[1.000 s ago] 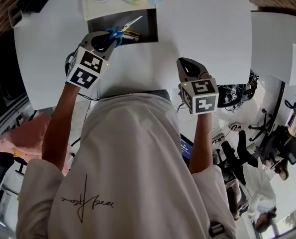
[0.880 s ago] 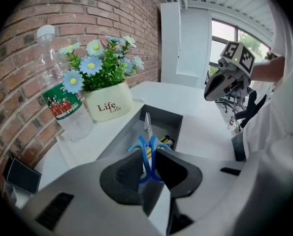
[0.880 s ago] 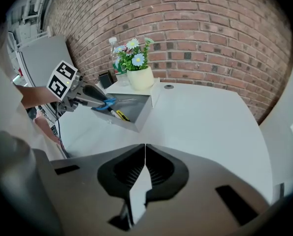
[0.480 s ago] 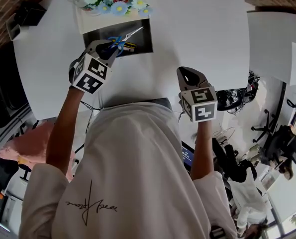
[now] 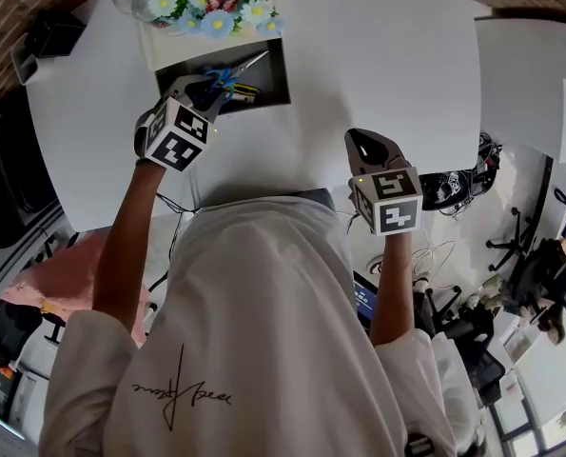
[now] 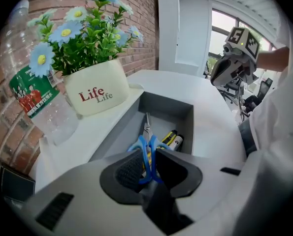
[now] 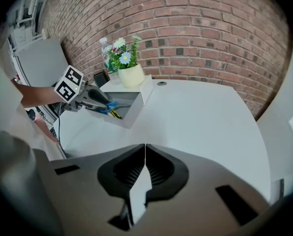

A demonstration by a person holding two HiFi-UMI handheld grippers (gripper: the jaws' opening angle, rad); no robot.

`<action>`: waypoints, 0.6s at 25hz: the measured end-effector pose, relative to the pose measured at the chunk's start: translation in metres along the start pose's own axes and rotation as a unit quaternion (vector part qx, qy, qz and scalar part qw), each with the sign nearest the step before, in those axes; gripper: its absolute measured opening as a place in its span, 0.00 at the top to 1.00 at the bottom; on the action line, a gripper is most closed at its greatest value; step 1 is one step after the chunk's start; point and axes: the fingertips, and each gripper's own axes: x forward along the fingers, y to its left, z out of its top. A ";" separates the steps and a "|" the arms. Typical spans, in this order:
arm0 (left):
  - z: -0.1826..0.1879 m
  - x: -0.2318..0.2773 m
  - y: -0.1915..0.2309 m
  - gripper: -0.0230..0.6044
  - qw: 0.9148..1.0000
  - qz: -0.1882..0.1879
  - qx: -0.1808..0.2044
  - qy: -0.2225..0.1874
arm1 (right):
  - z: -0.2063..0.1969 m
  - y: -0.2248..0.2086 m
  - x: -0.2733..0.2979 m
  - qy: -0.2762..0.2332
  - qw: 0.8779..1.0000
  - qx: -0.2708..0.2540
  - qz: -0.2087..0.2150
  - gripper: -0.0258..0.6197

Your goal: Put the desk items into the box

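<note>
My left gripper (image 5: 199, 89) is shut on the blue handles of a pair of scissors (image 6: 147, 151). It holds them tilted down over the open grey box (image 6: 167, 110), with the metal blades (image 5: 249, 63) pointing into it. Inside the box lies a yellow-and-black item (image 6: 169, 137). In the right gripper view the same left gripper (image 7: 94, 101) hangs over the box (image 7: 129, 113) with the scissors (image 7: 109, 105). My right gripper (image 5: 363, 142) is shut with nothing in it above the bare white table (image 7: 195, 117), well to the right of the box.
A cream pot of blue flowers (image 6: 94, 93) and a clear plastic bottle (image 6: 35, 100) stand on the ledge right behind the box. A brick wall (image 7: 210, 38) backs the table. Chairs and cables (image 5: 454, 187) lie on the floor to the right.
My left gripper has sunk toward the box with the scissors in it. My right gripper has drifted slightly sideways and stays shut.
</note>
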 end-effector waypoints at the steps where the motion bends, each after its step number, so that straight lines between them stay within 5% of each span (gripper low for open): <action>1: 0.000 0.001 0.000 0.82 1.000 0.000 -0.001 0.001 | 0.000 -0.002 -0.001 0.001 1.000 0.001 -0.001 0.92; 15: 0.000 0.013 0.002 0.82 1.000 0.011 0.011 0.020 | 0.001 -0.008 0.000 0.003 1.000 0.009 -0.003 0.92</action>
